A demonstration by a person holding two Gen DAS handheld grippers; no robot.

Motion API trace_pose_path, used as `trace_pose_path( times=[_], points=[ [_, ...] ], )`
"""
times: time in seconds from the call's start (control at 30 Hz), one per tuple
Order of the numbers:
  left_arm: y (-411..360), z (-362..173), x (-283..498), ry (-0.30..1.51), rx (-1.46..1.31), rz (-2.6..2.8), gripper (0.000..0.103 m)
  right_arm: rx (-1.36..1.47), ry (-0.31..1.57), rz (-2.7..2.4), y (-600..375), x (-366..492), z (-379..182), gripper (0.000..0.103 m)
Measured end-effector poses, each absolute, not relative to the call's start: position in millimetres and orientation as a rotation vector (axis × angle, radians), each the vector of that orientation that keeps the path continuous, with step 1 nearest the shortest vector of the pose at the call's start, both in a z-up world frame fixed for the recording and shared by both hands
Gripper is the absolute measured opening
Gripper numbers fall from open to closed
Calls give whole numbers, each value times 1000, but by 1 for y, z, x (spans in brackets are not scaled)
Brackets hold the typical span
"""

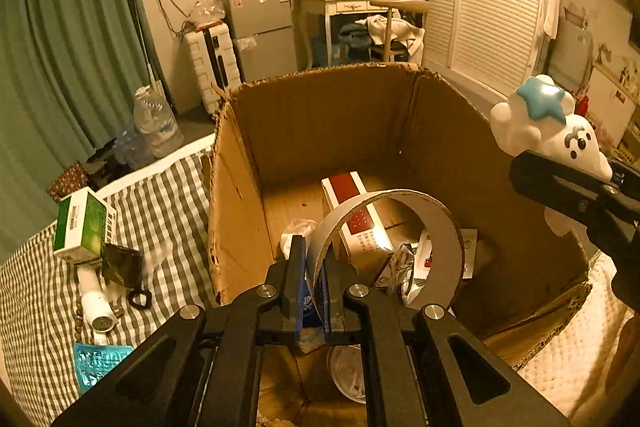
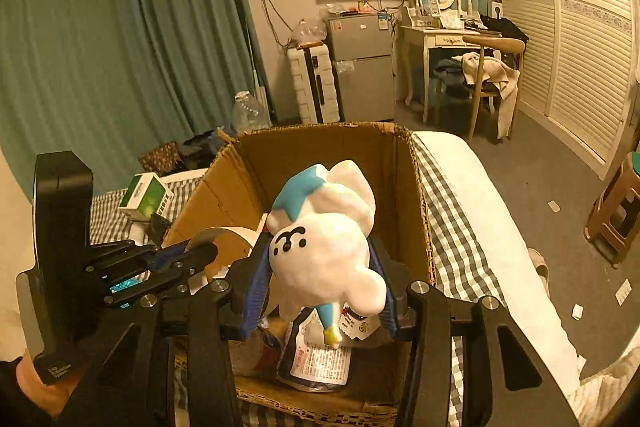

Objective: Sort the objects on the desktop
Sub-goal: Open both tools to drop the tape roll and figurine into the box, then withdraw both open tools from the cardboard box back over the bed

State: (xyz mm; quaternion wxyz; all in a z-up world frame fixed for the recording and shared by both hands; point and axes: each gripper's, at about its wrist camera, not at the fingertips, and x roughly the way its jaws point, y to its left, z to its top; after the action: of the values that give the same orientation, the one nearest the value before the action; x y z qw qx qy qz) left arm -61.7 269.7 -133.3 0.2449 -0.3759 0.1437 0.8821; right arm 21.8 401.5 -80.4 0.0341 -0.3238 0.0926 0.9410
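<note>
The left gripper has its jaws nearly closed, pinching the wall of a cardboard ring that hangs over the open cardboard box. The right gripper has its jaws partway open, clamped on either side of a white cloud toy with a blue star, held above the same box. Below them the box floor is crowded: a red-and-white carton, crumpled foil and a printed packet. The box stands on a bed under a grey checked cloth. Left of the box on the cloth lie a green-and-white carton, a white hair dryer and a teal blister pack. Farther off stand a water jug, a small fridge, a dressing table and a chair.
</note>
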Motion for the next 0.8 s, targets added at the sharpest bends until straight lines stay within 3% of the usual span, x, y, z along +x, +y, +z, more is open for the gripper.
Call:
trace_pose_path(
  times=[0.1,0.17,0.23,0.4,0.5,0.8],
  points=[
    [269,-130,-61,388,-1026,2406,28,-958,304,2888,405,26,-77,54],
    [267,-124,-59,381,-996,2416,57,-918,331,2903,405,25,-71,61],
    [263,-112,-53,362,-949,2433,65,-870,331,2911,405,30,-63,61],
    [255,-86,-43,357,-888,2455,66,-764,324,2932,401,43,-42,61],
    [245,-70,-35,350,-853,2482,74,-696,337,2945,396,56,-28,62],
    [202,-27,-18,258,-791,2579,82,-569,354,3010,378,75,12,72]
  ],
)
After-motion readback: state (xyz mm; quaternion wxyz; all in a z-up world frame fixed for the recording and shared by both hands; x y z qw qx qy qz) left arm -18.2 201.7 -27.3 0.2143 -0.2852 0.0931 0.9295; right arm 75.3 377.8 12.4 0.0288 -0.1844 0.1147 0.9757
